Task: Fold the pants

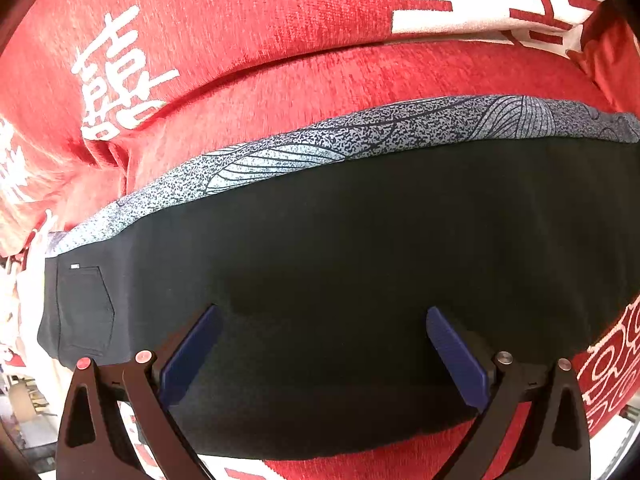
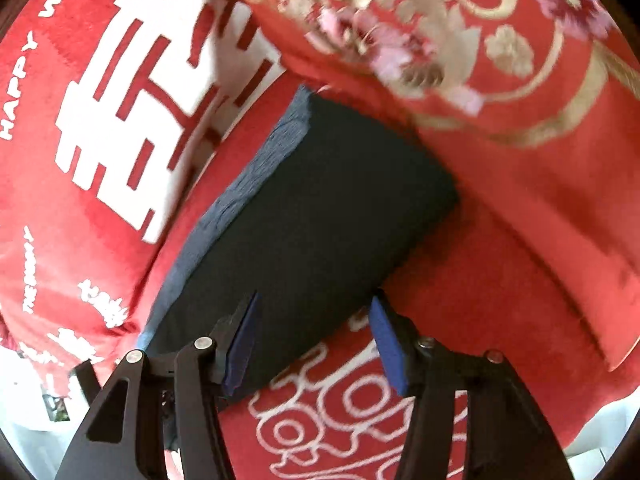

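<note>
Black pants [image 1: 340, 264] lie flat across a red sofa seat, on top of a grey patterned cloth [image 1: 304, 152]. A back pocket [image 1: 86, 312] shows at the left end. My left gripper [image 1: 320, 356] is open and empty, its blue pads spread over the pants' near edge. In the right wrist view the pants [image 2: 304, 220] run away from me with the grey cloth [image 2: 240, 188] along their left side. My right gripper [image 2: 312, 340] is open and empty, straddling the near right edge of the pants.
Red cushions with white characters [image 1: 120, 76] stand behind the seat. A red floral cushion [image 2: 460, 40] sits at the pants' far end. The red seat cover [image 2: 500, 280] has white embroidery [image 2: 340, 408] near its front edge.
</note>
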`<move>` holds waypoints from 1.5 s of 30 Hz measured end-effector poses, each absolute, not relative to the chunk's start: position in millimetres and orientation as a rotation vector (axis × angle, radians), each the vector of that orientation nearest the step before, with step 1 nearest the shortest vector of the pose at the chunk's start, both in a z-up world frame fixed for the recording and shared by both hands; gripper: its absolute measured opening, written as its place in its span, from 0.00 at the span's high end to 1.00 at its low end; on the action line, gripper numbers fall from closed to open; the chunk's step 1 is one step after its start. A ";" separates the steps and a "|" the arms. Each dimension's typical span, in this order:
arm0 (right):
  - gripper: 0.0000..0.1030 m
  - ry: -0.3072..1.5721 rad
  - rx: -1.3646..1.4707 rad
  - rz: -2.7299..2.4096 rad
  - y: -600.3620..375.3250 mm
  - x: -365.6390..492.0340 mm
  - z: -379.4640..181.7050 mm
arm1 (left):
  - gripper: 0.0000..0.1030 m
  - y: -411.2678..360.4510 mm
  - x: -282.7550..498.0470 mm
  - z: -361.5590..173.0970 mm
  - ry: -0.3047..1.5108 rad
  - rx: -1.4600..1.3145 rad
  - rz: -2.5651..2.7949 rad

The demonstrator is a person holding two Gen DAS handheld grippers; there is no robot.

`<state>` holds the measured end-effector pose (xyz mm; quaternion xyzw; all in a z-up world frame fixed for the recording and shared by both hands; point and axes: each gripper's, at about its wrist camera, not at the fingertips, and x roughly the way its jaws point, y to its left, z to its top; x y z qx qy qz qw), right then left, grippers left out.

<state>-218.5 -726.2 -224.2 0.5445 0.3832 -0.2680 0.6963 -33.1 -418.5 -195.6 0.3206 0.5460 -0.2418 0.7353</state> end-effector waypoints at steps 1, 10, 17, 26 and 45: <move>0.43 0.852 1.209 -0.606 -728.3 -217.3 -222.9 | 0.00 -418.4 -32.3 -195.8 1.200 0.706 -0.532; 0.82 0.953 1.072 -0.668 -740.1 -201.9 -219.7 | 0.00 -418.0 -30.7 -196.6 1.199 0.708 -0.536; 0.82 0.982 1.024 -0.666 -739.8 -196.1 -217.8 | 0.00 -421.0 -31.4 -196.4 1.196 0.728 -0.526; 0.82 1.010 0.965 -0.672 -737.7 -192.2 -212.8 | 0.00 -421.6 -32.7 -196.9 1.194 0.740 -0.525; 0.50 0.741 1.312 -0.400 -731.3 -231.7 -211.0 | 0.00 -447.5 -42.6 -167.0 1.201 0.619 -0.598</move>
